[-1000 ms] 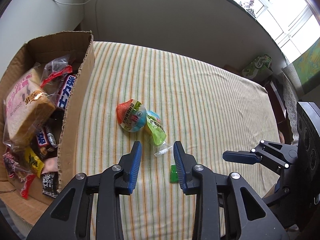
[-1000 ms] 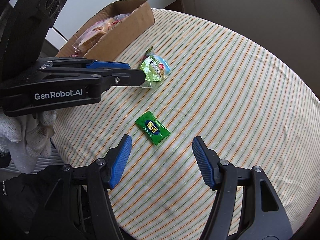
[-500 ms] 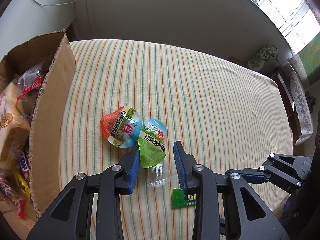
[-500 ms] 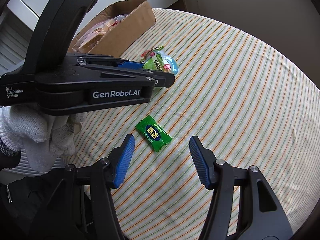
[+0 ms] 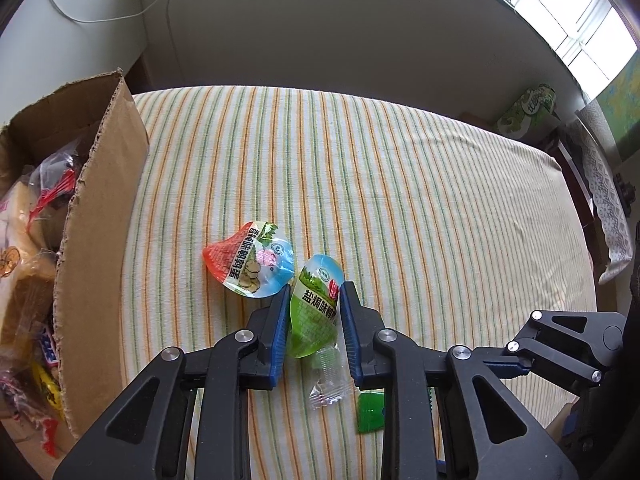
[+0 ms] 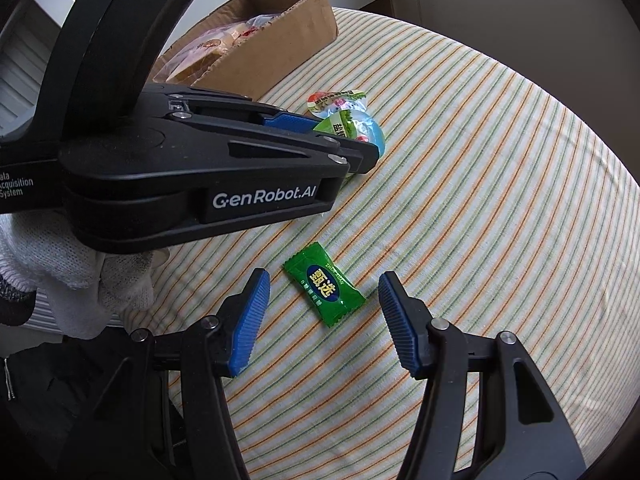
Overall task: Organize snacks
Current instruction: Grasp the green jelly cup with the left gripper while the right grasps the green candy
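Item one: green jelly cup (image 5: 316, 312), foil lid up, lying on the striped cloth (image 5: 400, 208) between the blue pads of my left tongs (image 5: 314, 300). The pads stand narrow, just either side of the cup; whether they actually press it I cannot tell. In the right wrist view the same cup (image 6: 352, 128) shows past the tip of the left tongs (image 6: 362, 148).

Item two: red jelly cup (image 5: 250, 260), lid up, touching the green one on its left side and lying outside my left tongs.

Item three: clear wrapper (image 5: 330, 380), crumpled, lying just behind the green cup, between the arms of the left tongs.

Item four: green candy packet (image 6: 324, 284), flat on the cloth, set at a slant between the pads of my right tongs (image 6: 320, 316). These tongs are wide apart, with a gap on both sides of the packet, touching nothing. From the left wrist view only a corner of the packet (image 5: 370, 414) shows beside the tong arm.

Item five: cardboard box (image 5: 100, 208), open at the top, standing at the left edge of the cloth, well apart from the cups. Inside: bagged bread (image 5: 20, 248) and assorted wrapped snacks, too jumbled to list.

Item six: white knit glove (image 6: 76, 276) on my left hand, under the left tongs' body.
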`<act>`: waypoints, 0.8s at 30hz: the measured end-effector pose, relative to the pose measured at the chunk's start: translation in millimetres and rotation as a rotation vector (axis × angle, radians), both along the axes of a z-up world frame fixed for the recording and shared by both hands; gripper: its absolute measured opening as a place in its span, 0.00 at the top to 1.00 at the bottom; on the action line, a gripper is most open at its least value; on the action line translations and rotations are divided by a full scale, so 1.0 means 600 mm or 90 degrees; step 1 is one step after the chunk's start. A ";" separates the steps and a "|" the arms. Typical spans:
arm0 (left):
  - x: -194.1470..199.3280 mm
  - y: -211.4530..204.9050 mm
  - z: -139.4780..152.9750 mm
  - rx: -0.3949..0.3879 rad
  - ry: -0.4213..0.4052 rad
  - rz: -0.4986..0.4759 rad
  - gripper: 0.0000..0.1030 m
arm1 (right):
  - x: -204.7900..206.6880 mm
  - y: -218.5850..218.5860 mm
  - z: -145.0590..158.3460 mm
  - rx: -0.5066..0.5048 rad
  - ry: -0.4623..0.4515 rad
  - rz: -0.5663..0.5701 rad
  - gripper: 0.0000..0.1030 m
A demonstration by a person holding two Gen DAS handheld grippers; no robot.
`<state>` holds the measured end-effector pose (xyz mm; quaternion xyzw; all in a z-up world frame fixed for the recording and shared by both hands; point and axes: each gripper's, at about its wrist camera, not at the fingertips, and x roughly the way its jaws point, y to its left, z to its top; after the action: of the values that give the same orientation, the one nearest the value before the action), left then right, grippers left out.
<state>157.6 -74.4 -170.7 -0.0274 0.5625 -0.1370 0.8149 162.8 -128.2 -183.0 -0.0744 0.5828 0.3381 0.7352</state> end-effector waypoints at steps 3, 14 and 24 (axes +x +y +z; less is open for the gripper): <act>0.002 0.003 -0.001 -0.007 0.003 0.004 0.78 | -0.002 0.012 -0.008 -0.010 -0.005 0.029 0.42; 0.000 0.021 -0.001 -0.019 0.007 0.024 0.79 | -0.004 0.051 -0.018 -0.100 -0.059 0.093 0.77; -0.003 0.034 0.020 -0.048 0.003 0.035 0.79 | -0.005 0.025 -0.010 -0.087 -0.052 0.045 0.79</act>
<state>155.7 -54.3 -158.6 -0.0734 0.5579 -0.1357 0.8155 159.9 -113.4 -188.9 -0.1586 0.5712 0.3199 0.7391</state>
